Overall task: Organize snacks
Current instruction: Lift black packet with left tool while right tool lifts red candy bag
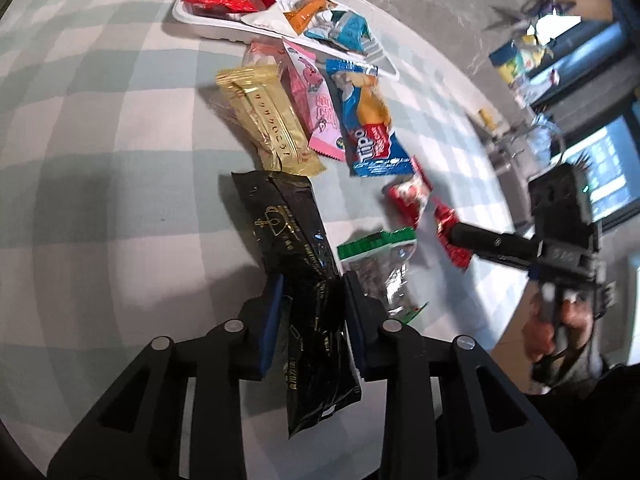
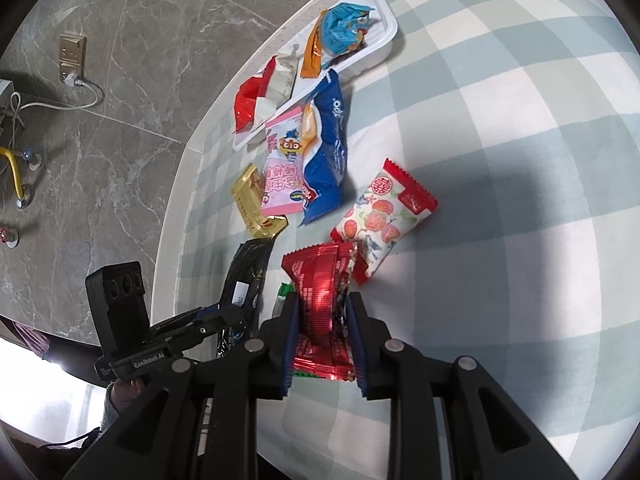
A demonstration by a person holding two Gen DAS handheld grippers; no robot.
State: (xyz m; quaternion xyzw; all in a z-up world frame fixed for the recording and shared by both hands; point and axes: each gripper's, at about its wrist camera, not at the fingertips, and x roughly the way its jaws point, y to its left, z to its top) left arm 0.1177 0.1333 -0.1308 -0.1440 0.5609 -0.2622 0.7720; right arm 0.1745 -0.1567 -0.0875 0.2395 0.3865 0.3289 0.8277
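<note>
My left gripper point(image 1: 312, 300) is shut on a black snack packet point(image 1: 296, 248) with gold print, near the table's edge. My right gripper point(image 2: 322, 316) is shut on a red snack packet point(image 2: 320, 300); it shows in the left wrist view point(image 1: 452, 236) too. A white tray point(image 1: 208, 26) at the far edge holds red, white, orange and blue packets. In front of it lie a gold packet point(image 1: 268, 120), a pink packet point(image 1: 316, 108) and a blue Tipo packet point(image 1: 368, 120). A green-topped clear packet point(image 1: 380, 268) lies beside my left fingers.
A white packet with red fruit print point(image 2: 380, 220) lies right of the red one. The checked tablecloth point(image 2: 520, 160) covers a round table; its edge point(image 2: 172, 208) drops to a grey marble floor with a socket and cables. Shelves and clutter stand beyond the table point(image 1: 532, 60).
</note>
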